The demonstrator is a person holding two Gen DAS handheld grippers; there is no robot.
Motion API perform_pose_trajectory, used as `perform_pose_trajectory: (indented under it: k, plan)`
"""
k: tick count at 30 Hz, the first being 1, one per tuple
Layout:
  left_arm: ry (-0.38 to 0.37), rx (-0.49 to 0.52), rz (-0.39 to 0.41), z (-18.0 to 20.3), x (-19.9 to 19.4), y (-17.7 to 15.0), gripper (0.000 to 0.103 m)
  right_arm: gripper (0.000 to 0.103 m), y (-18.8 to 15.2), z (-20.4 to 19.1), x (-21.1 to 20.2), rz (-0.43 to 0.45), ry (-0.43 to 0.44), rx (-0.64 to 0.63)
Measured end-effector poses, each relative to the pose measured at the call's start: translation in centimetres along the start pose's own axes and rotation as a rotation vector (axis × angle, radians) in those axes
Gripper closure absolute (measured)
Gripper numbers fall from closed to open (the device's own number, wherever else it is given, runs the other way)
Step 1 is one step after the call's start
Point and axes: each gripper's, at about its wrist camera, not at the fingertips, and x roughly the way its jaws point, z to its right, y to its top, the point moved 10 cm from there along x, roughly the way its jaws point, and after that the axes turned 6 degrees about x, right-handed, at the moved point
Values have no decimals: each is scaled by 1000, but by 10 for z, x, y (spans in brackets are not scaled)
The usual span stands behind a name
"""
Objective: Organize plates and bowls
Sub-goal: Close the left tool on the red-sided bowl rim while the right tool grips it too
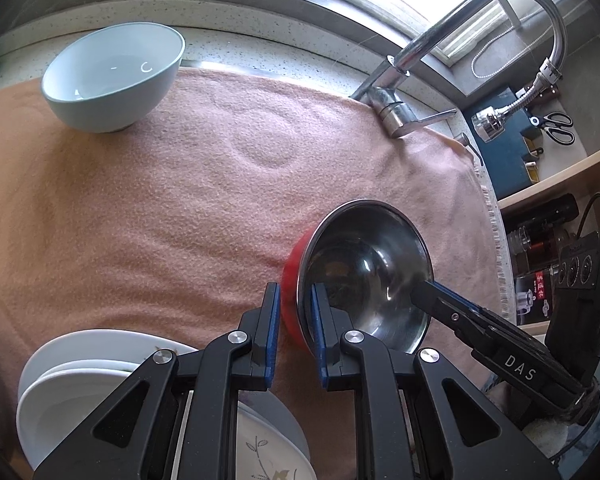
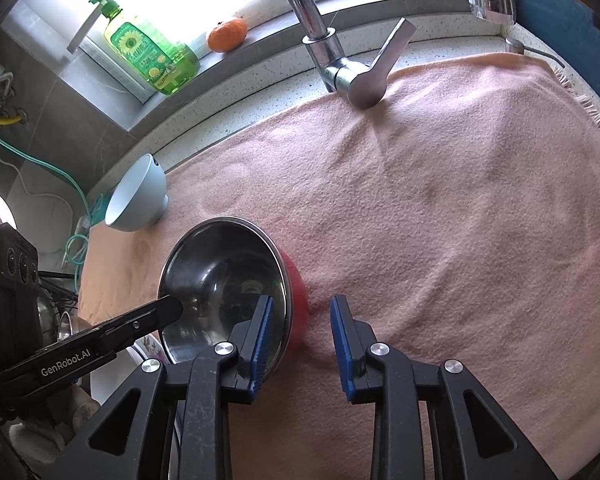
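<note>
Two grippers on one bowl. Left gripper (image 1: 295, 330) has its jaws clamped on the near rim of the steel-lined red bowl (image 1: 364, 276) — one pad outside on the red wall, one inside on the steel. Right gripper (image 2: 302, 344) straddles the opposite rim: the inner pad is against the steel, the outer pad stands clear of the red wall, so it is not yet gripping.

Bowl sits tilted on the pink towel (image 1: 140, 216) over the counter, around 4 o'clock in the left view. Pale blue bowl (image 1: 114, 78) is at 10 o'clock, well apart. White plate stack (image 1: 80, 364) is at 7 o'clock, just beside the left gripper.

Risks, as I judge them:
- polished steel rim plus a thin pinch — bowl could slip or pivot on lift
- if the right jaws close off-centre, the two grips fight and twist the bowl
- red blur at the wall suggests it's moving; could knock the plates

Readable text: "DAS" on the right gripper's body, "GenRobot.AI" on the left one's. Green soap bottle (image 2: 148, 56) label isn't legible.
</note>
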Motion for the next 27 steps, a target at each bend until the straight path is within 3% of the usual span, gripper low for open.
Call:
perform_pose_trajectory:
  k: [9, 27]
  plan:
    - [11, 14, 4, 2, 2, 1, 92, 91, -3, -9, 5, -19, 8, -13]
    - [-9, 13, 47, 4, -21, 5, 92, 92, 4, -23, -15, 32, -8, -29]
